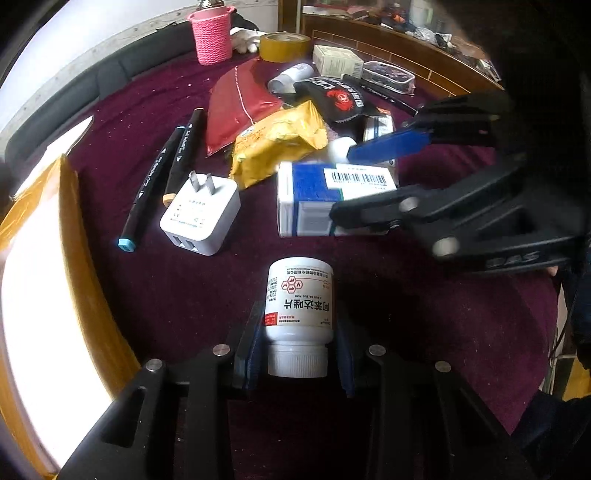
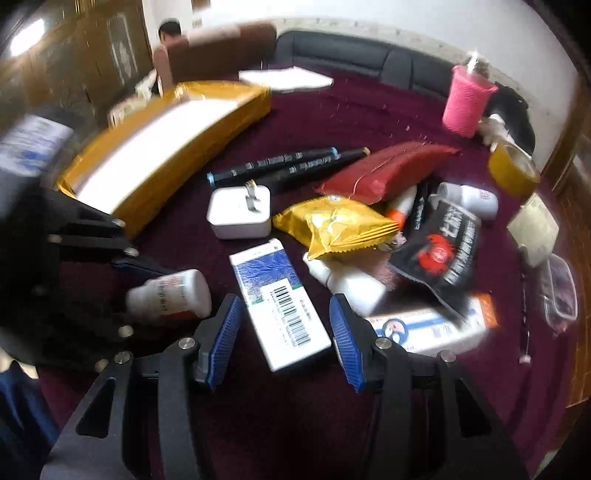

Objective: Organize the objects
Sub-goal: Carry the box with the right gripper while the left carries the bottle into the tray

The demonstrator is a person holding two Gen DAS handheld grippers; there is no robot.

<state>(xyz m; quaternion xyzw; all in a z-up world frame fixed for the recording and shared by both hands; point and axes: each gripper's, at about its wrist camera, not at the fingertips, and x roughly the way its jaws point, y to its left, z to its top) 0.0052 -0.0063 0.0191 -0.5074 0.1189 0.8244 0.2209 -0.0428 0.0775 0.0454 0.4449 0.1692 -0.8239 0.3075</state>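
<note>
Left gripper [image 1: 297,354] is clamped on the pill bottle [image 1: 299,314], pads pressed to both sides near the cap end, bottle lying w/ cap toward the camera, on the maroon cloth [image 1: 166,295]. Landmark = that bottle. Just beyond it sits the blue-white box [image 1: 314,199]; the right gripper [image 2: 286,332] stands apart around that box, jaws roughly halfway, blue pads [image 2: 225,332] either side w/ gaps, not pressing. Beyond-left of the bottle: white charger [image 1: 201,218], prongs up, then two black markers [image 1: 159,177] side by side. Beyond the box, further from the bottle: yellow snack pack [image 1: 280,144], red pouch [image 1: 240,103], black packet [image 1: 332,98]. Farthest from the bottle: pink knit holder [image 1: 212,35] & tape roll [image 1: 282,46]. Left of the bottle, a tan-edged tray [image 1: 81,266]
</note>
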